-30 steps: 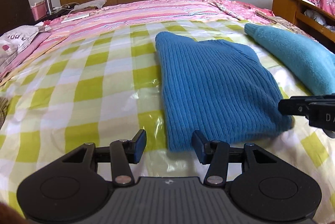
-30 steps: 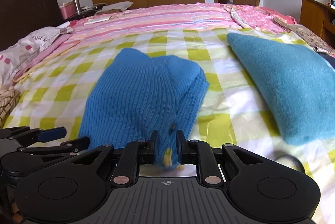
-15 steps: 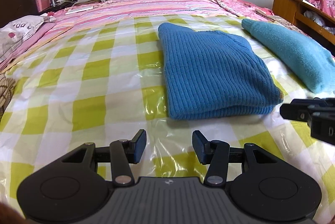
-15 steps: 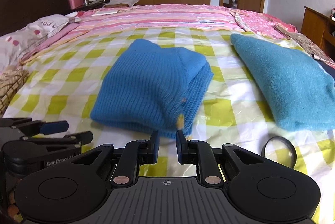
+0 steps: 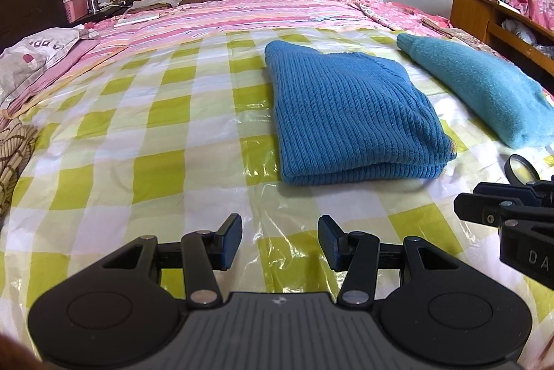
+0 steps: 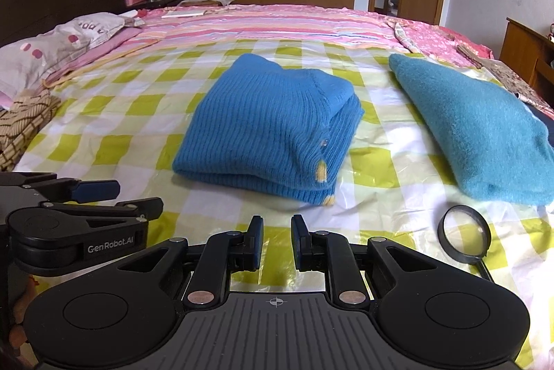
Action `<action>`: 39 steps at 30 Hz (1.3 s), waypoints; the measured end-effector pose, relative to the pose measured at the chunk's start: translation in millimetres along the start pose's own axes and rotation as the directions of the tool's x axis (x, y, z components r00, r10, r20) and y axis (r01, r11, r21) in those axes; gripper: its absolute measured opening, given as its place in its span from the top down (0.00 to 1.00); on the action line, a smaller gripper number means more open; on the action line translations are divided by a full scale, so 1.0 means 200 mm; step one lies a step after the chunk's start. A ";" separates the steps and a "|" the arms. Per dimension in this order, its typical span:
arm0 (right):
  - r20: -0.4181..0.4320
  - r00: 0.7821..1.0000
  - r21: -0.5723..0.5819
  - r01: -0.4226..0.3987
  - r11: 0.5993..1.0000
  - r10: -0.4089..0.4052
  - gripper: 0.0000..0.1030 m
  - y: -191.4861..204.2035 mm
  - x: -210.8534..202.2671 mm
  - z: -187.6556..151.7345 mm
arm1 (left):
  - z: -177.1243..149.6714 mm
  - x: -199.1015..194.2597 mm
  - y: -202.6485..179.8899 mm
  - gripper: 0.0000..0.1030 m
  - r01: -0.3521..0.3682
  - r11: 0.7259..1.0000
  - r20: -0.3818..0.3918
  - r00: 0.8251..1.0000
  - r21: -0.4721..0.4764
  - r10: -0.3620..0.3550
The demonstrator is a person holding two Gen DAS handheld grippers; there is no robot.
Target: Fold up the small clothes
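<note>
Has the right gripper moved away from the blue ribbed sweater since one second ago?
Yes. The right gripper has backed off toward the near edge of the checked sheet; the blue ribbed sweater, earlier between its fingers, now lies folded and apart from them.

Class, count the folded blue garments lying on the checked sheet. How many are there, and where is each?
2. The ribbed blue sweater lies mid-sheet; the fuzzy teal garment lies to its right. Others may be out of frame.

Two folded knits: blue ribbed sweater (image 6: 273, 124), teal fleece garment (image 6: 474, 131). One magnifying glass (image 6: 464, 234). Two tongs: left tongs (image 5: 279, 242), right tongs (image 6: 277, 242).
</note>
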State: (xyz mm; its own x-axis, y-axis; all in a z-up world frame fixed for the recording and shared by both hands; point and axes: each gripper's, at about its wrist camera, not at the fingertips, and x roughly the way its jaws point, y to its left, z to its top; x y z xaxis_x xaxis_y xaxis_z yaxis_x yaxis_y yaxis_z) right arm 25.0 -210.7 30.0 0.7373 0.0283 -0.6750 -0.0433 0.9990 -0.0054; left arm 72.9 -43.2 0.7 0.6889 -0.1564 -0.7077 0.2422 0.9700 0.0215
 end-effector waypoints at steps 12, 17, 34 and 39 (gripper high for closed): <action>-0.015 1.000 0.002 0.009 1.000 -0.009 0.73 0.01 -0.03 -0.06 | -0.06 -0.01 -0.02 0.41 -0.035 0.999 -0.022 0.999 0.002 0.035; -0.023 1.000 0.007 0.011 1.000 -0.010 0.68 0.02 -0.04 -0.10 | -0.09 -0.02 -0.02 0.34 -0.056 0.998 -0.028 0.998 -0.002 0.055; -0.032 0.999 0.049 0.016 0.999 -0.014 0.62 0.02 -0.07 -0.18 | -0.14 -0.11 -0.07 0.17 -0.067 0.998 -0.023 0.997 0.007 0.067; -0.024 1.000 0.063 0.022 0.998 -0.020 0.57 0.01 -0.09 -0.19 | -0.15 -0.15 -0.08 0.12 -0.053 0.999 -0.011 0.999 -0.001 0.053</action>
State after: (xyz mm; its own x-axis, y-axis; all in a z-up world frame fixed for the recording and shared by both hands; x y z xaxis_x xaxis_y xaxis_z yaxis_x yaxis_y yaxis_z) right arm -13.4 -211.0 14.6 0.7215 0.0074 -0.6924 0.0151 0.9995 0.0264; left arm 27.5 -48.4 0.7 0.6934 -0.1028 -0.7132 0.2049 0.9770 0.0584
